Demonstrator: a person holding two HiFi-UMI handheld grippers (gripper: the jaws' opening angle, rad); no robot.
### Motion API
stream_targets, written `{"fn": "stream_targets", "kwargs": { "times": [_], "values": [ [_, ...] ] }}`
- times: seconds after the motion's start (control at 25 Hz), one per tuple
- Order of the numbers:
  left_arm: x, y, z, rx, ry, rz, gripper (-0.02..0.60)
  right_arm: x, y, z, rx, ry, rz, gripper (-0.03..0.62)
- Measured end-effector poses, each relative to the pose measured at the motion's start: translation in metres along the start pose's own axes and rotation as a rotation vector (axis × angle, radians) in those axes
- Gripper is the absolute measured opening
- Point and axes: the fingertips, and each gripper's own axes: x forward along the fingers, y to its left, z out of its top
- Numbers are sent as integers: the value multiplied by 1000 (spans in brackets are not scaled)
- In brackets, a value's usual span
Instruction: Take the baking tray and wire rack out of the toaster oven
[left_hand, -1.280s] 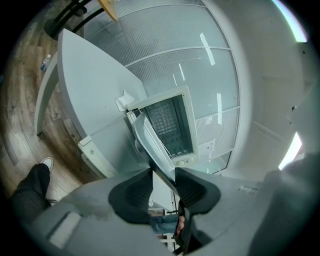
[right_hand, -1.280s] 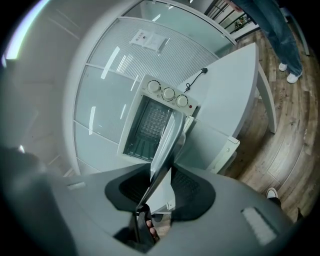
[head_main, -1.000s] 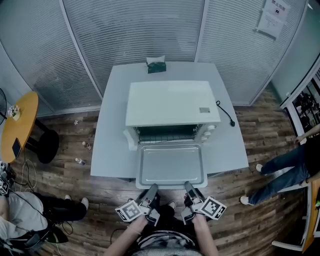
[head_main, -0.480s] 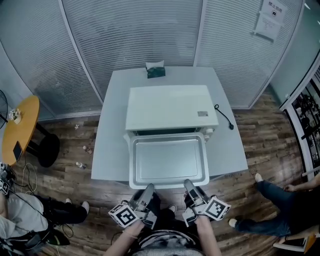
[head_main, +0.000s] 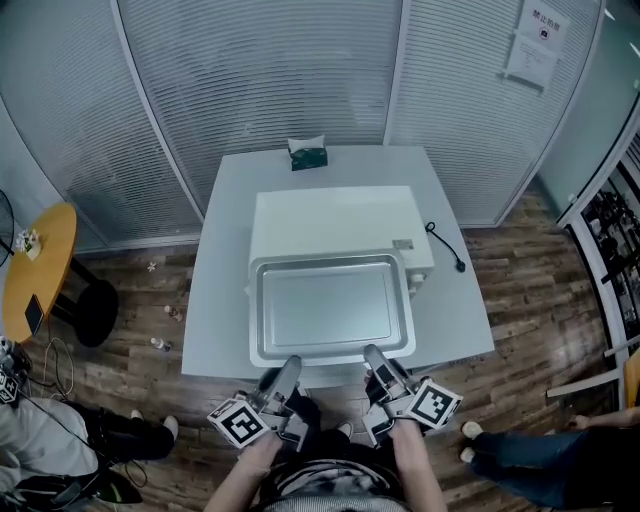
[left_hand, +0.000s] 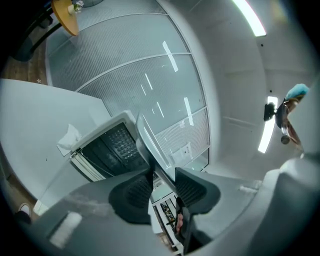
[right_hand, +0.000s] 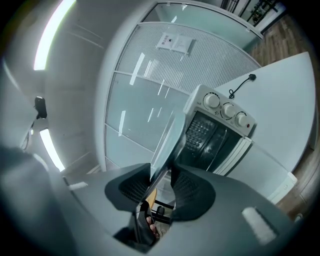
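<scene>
My left claw (head_main: 287, 366) is clenched on the near rim of the baking tray (head_main: 325, 310), toward its left corner, with the pads pinching the thin metal edge. My right claw (head_main: 373, 356) grasps the same rim toward the right corner. Both sets of jaws stand only as far apart as the rim between them. The tray hangs roughly level between the claws, out in front of the toaster oven (head_main: 335, 215), above the white desk (head_main: 215, 300). Both gripper views show the oven's dark cavity past the tray.
</scene>
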Motion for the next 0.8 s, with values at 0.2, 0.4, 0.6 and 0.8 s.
{"fn": "stream_targets", "kwargs": {
  "times": [0.2, 0.4, 0.6, 0.8],
  "values": [
    [27, 6, 21, -23, 2, 0, 147, 28, -7, 20, 14, 0, -14, 137],
    [54, 18, 35, -45, 22, 24, 147, 47, -27, 36, 52, -8, -85, 138],
    [80, 26, 48, -42, 40, 27, 147, 63, -44, 51, 91, -18, -166, 137],
    [100, 33, 60, -33, 50, 26, 144, 84, -49, 63, 73, -21, -145, 135]
  ]
}}
